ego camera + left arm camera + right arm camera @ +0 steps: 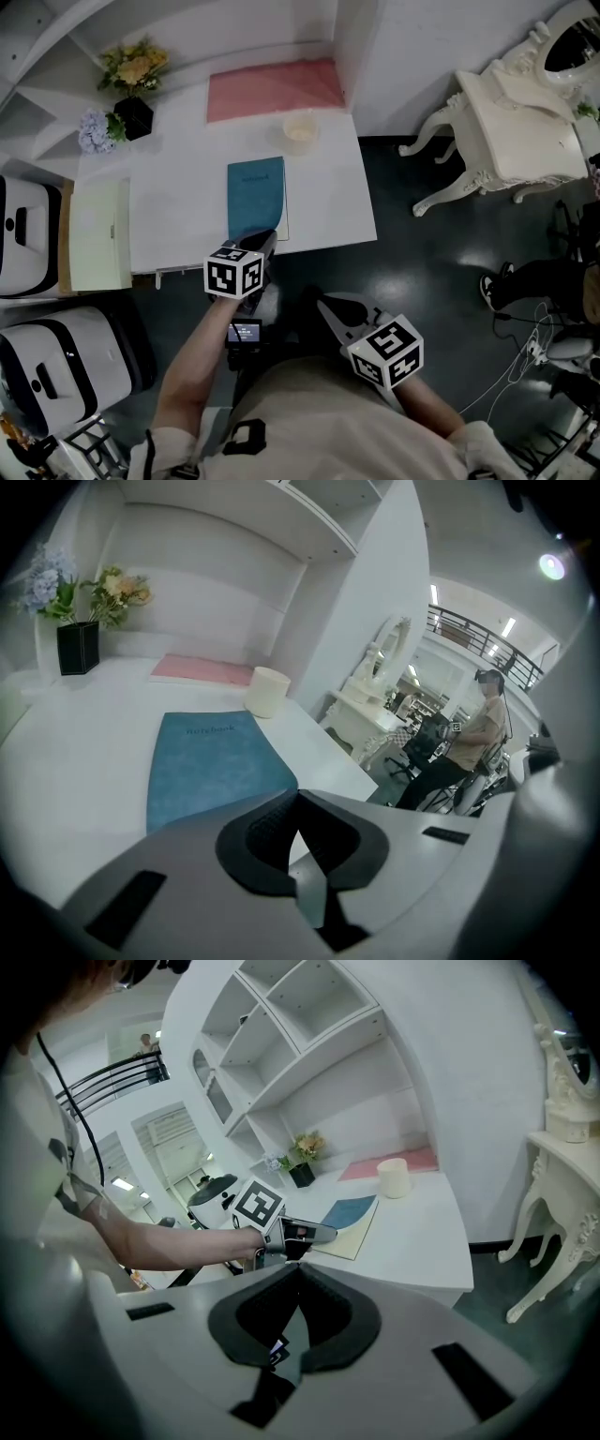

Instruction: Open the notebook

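Left gripper (pixel 265 234) jaws closed, pinching notebook (pixel 255 192) near edge, cover slightly lifted. Right gripper (pixel 323 302) closed, empty, off table (pixel 178 206).

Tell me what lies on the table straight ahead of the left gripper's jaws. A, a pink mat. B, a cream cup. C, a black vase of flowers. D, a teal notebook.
D: in the left gripper view the teal notebook lies flat on the white table just beyond the closed tips of the left gripper; the other things sit farther back.
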`<state>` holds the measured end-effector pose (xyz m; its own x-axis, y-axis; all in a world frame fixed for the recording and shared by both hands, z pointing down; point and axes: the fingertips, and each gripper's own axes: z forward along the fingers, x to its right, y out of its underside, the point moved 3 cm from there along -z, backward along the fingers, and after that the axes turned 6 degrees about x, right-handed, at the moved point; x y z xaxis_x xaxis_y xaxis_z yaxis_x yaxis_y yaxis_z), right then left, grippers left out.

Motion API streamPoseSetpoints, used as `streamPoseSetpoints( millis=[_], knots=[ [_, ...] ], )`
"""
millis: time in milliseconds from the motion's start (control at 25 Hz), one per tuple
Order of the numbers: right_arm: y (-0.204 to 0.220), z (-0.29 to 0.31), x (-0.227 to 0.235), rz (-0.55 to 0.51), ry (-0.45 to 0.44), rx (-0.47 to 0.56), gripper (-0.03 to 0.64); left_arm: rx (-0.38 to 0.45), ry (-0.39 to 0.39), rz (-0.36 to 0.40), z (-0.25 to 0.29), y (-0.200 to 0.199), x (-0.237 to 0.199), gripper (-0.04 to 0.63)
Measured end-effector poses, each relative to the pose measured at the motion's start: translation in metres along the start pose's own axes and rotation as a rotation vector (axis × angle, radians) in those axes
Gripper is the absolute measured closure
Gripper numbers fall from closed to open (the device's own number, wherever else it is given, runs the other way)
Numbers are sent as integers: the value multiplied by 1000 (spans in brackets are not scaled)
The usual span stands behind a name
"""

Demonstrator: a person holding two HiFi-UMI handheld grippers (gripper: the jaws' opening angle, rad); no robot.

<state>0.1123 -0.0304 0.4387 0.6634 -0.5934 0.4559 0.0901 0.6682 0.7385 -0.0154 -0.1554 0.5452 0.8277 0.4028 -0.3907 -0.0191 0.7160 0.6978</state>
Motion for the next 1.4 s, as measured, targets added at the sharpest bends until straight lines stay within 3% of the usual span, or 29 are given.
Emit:
streamPoseSetpoints(
  millis=[1400],
  knots=[
    [-13, 12, -11, -51, -43, -12, 595, 341, 4, -415, -63, -36, -25, 581]
  ],
)
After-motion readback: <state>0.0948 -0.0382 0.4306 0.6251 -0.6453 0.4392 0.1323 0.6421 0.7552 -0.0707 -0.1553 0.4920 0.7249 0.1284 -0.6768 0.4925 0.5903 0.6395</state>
